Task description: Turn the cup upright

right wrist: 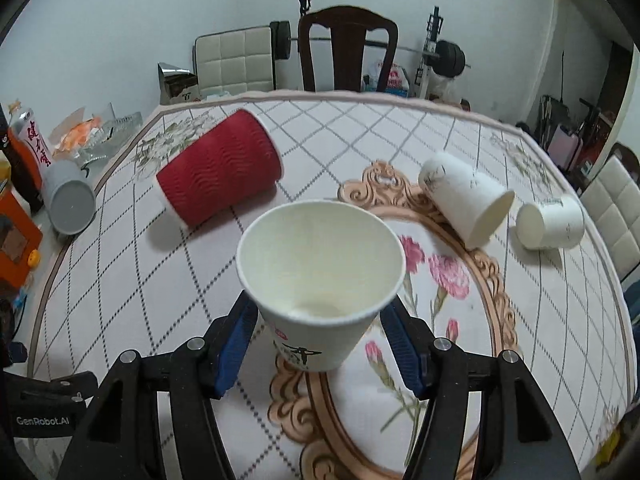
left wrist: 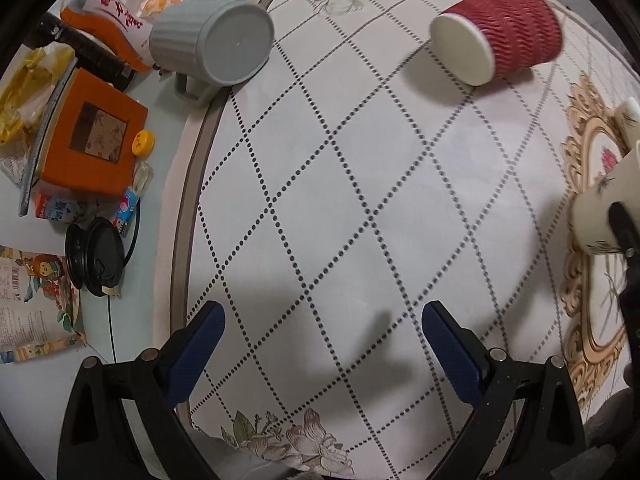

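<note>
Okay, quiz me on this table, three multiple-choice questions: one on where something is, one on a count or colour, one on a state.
1. Where does the grey cup lie?
A. at the cloth's left edge
B. on the flower medallion
C. inside the red cup

2. How many white paper cups lie on their sides on the cloth?
A. none
B. two
C. four

3. What is the state of the right hand-held gripper?
A. open over bare cloth
B. shut on a white cup with its mouth up
C. shut on the red cup

Answers:
1. A: it lies on its side by the cloth's border, near the clutter.
2. B: two white cups lie tipped over beyond the medallion.
3. B: its blue pads flank the held cup, whose open mouth faces up; the red cup lies apart.
</note>
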`<state>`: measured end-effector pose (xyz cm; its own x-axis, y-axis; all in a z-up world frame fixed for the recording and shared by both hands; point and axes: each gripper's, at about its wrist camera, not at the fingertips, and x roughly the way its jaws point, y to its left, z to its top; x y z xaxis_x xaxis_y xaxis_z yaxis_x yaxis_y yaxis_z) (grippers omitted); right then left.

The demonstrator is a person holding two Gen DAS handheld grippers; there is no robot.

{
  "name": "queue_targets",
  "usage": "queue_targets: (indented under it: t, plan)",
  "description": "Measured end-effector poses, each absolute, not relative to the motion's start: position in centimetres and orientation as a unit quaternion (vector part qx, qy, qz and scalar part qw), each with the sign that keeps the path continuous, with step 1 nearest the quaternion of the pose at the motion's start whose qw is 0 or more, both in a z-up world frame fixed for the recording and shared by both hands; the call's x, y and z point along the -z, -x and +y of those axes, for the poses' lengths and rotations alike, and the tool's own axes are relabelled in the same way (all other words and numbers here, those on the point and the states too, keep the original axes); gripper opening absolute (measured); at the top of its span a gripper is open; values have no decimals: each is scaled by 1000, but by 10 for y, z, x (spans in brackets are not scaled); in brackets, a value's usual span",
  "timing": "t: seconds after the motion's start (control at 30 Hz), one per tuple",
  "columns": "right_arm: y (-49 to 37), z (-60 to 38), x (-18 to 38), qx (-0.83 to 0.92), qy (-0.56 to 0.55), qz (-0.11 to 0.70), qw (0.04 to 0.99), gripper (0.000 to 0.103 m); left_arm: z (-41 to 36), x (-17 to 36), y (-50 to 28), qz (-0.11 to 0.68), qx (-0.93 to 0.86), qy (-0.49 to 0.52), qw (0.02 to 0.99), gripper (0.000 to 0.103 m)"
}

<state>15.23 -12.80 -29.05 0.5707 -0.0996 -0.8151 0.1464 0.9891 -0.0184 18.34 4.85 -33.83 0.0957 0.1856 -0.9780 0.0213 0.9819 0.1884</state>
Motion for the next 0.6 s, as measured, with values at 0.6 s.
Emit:
queue_targets:
  t: [0.6]
  plan:
    - [-65,-167,205,125,-29,496,859,103,13,225,-100,594,-17,-71,801,101]
